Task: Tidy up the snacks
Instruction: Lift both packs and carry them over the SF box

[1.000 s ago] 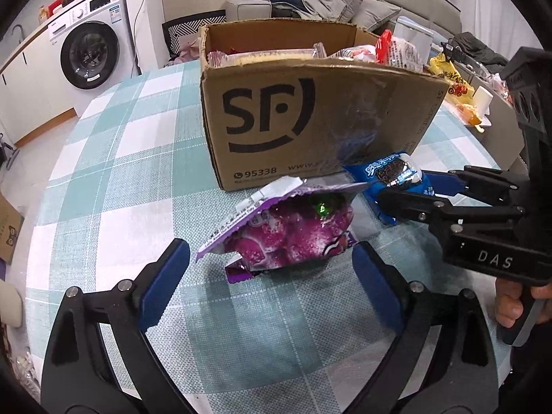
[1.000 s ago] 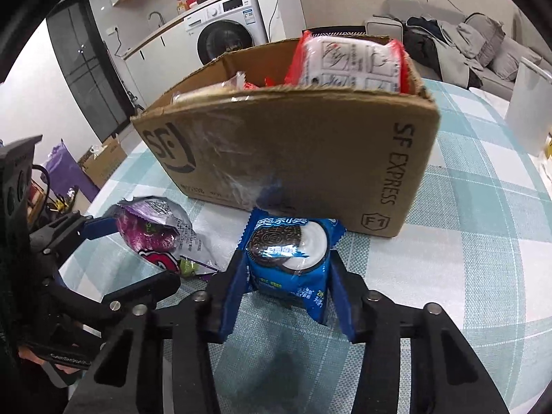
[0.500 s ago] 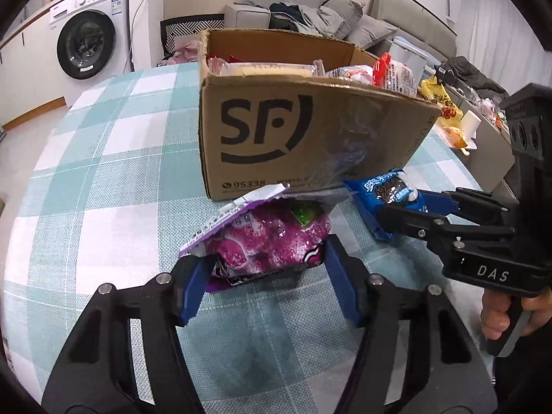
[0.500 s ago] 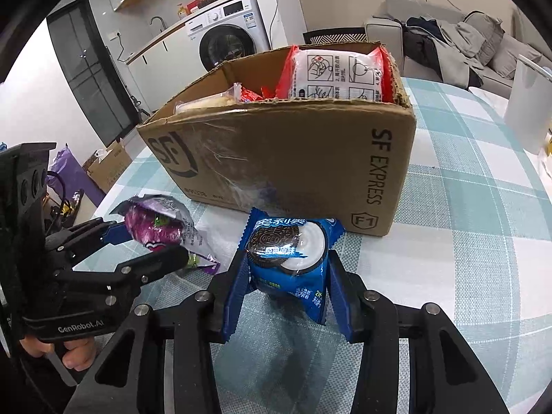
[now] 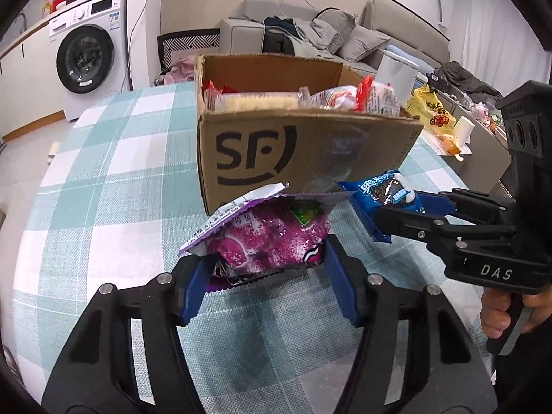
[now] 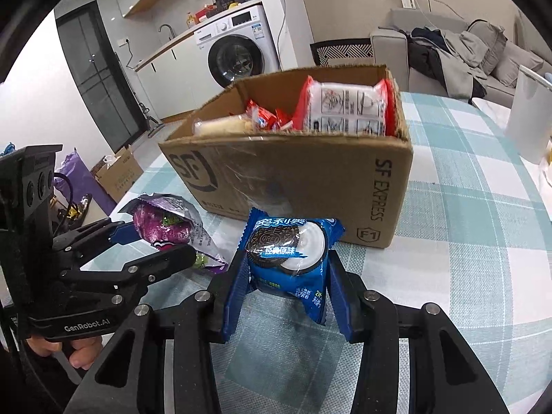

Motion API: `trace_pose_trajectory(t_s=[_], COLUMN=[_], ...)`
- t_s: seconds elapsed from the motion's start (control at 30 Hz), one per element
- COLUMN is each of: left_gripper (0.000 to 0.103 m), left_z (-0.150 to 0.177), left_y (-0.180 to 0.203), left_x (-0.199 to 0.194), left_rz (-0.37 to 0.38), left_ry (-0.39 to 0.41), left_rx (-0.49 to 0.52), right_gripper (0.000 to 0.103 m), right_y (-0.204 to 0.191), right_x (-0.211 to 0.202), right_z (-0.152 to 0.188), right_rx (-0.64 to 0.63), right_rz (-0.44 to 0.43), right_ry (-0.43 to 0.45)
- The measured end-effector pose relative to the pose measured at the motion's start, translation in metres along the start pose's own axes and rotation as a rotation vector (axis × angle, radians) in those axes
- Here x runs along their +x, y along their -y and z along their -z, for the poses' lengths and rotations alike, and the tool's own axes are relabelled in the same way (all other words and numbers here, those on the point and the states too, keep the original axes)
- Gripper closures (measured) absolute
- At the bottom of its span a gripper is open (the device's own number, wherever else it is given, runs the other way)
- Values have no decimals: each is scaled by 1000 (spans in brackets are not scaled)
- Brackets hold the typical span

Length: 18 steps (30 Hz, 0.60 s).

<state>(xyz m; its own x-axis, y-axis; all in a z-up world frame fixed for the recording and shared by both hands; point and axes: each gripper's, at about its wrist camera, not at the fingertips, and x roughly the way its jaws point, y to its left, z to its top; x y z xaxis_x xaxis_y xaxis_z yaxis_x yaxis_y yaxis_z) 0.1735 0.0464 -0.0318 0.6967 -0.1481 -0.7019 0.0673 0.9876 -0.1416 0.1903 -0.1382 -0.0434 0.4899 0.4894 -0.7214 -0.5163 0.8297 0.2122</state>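
My left gripper [image 5: 267, 288] is shut on a purple snack bag [image 5: 272, 236] and holds it above the checked tablecloth, just in front of the SF cardboard box [image 5: 269, 153]. My right gripper [image 6: 288, 298] is shut on a blue Oreo packet [image 6: 289, 258], also lifted in front of the box [image 6: 310, 176]. The box is open on top and holds several snack packs, among them a red and white one [image 6: 345, 108]. Each gripper shows in the other's view, the right gripper [image 5: 376, 207] with the Oreo packet [image 5: 386, 193] and the left gripper [image 6: 155, 238] with the purple bag [image 6: 162, 224].
The round table with a teal and white checked cloth [image 5: 114, 186] carries the box. A white container [image 6: 531, 117] stands at the table's right side. A yellow bag [image 5: 431, 110] lies behind the box. A washing machine [image 5: 89, 55] and sofa [image 5: 310, 34] stand beyond the table.
My left gripper closed on the purple bag and lifted it. My right gripper rose with the Oreo packet. Both now look down more onto the box's open top.
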Motion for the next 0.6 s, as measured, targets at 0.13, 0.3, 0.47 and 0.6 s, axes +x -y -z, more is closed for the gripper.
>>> trace_pose_trajectory(t_s=[0.13,0.3,0.47,0.6], left_gripper=[44,44,44,44], left_z=[-3,-6,-10,-12], left_y=[2,6,6,8], left_x=[-11,-25,-40,-52], left_rz=[3,5,9,10], left_ry=[18,47,74,98], left_rx=[-3,-1,-7,-5], right_gripper=[58,58,58,58], right_y=[0,0,-2,-3], right_x=[-12,-23,-37,-48], right_z=[-1,-3,-6,-9], right_rx=[-7,-8,-20,-22], right_rz=[-9,-18,-33,-39], right_ry=[28,56,93,116])
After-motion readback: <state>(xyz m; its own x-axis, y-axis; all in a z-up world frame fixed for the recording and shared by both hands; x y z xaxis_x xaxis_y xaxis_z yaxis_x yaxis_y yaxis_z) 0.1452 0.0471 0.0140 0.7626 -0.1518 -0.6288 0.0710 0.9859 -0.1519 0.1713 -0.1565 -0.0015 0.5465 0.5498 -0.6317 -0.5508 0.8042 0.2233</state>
